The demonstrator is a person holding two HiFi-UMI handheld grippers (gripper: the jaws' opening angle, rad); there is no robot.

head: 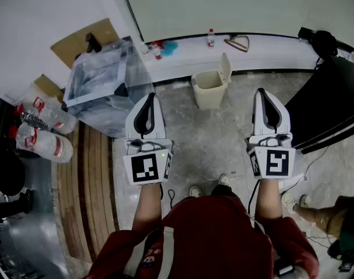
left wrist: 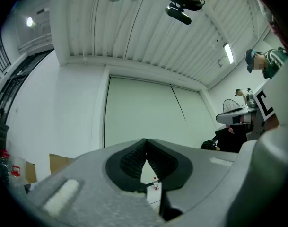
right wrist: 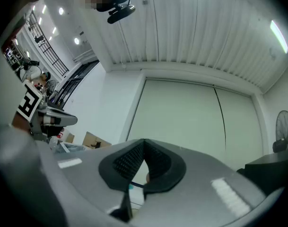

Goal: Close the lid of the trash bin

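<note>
Clear plastic crate is parked at left. Trash bin is set on the floor against the ledge, lid stood open. Left gripper and right gripper are held closed and empty, well apart from the bin.

Red shirt, white-striped; left gripper, right gripper white.
</note>
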